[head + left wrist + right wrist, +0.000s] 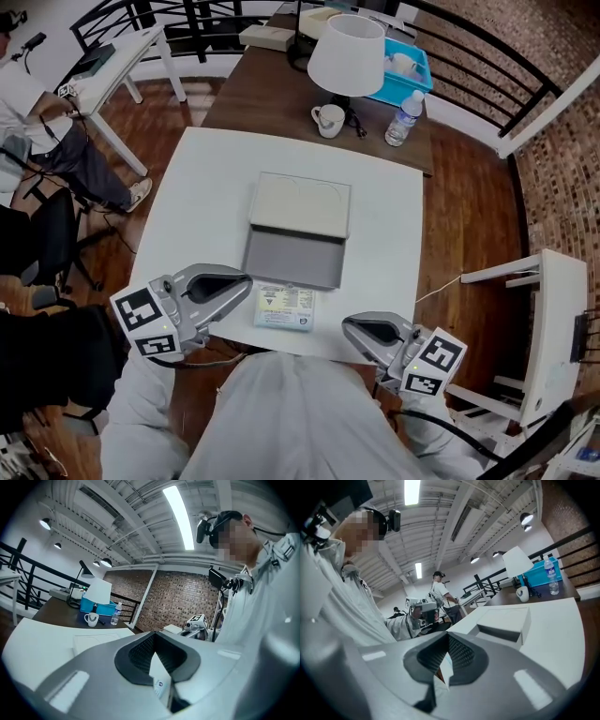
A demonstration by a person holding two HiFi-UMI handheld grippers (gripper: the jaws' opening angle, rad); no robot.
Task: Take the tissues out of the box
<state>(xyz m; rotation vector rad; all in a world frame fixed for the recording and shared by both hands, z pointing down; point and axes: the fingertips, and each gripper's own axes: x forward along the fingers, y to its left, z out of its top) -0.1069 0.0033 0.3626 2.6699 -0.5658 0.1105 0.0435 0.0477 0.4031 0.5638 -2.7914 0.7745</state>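
Note:
A flat box (pixel 300 230) with a cream top and a grey front lies in the middle of the white table (pixel 187 206). A small printed tissue pack (pixel 284 307) rests near the table's front edge, between my two grippers. My left gripper (pixel 246 278) hovers just left of the pack, jaws shut and empty. My right gripper (pixel 348 324) is at the table's front right edge, jaws together with nothing in them. The left gripper view shows the box (pixel 96 641) beyond the left gripper (pixel 154 634). The right gripper view shows the box (pixel 505 622) past the right gripper (pixel 449 636).
Behind the table, a brown desk (pixel 272 94) carries a white lamp (pixel 347 52), a mug (pixel 328 120), a water bottle (pixel 403 119) and a blue bin (pixel 405 72). A white chair (pixel 553 328) stands to the right. A person (pixel 42 141) sits at far left.

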